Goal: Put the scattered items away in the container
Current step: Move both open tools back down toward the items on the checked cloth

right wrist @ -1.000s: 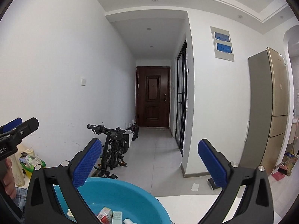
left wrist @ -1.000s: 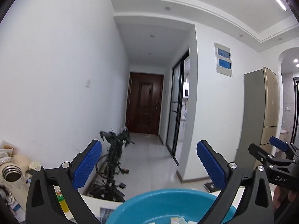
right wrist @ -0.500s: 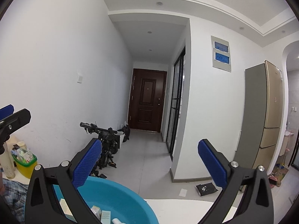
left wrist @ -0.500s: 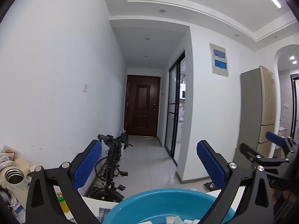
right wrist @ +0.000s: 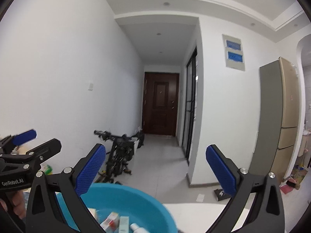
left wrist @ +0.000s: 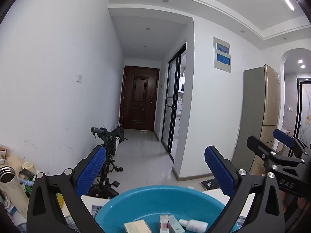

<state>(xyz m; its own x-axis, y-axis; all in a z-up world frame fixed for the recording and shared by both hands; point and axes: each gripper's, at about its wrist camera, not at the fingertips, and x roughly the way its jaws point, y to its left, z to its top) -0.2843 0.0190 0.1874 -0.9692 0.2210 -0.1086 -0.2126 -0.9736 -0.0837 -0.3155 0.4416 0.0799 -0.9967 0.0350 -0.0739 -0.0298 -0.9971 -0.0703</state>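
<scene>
A blue plastic basin (left wrist: 161, 200) sits on the table right below both grippers; it also shows in the right wrist view (right wrist: 134, 202). Inside it lie small boxes (left wrist: 137, 227) and a white bottle (left wrist: 193, 224); the boxes (right wrist: 111, 221) and bottle (right wrist: 137, 229) show in the right wrist view too. My left gripper (left wrist: 155, 172) is open and empty, held above the basin. My right gripper (right wrist: 156, 171) is open and empty, above the basin's right side. Each gripper shows at the edge of the other's view.
A steel flask (left wrist: 9, 186) and clutter stand at the table's left. A bicycle (left wrist: 108, 155) leans on the left wall of the corridor. A tall fridge (left wrist: 260, 116) stands at right. The white table (right wrist: 204, 217) extends right of the basin.
Both cameras have tilted down a little and shifted, so more of the basin and its contents show. Both grippers stay open and empty.
</scene>
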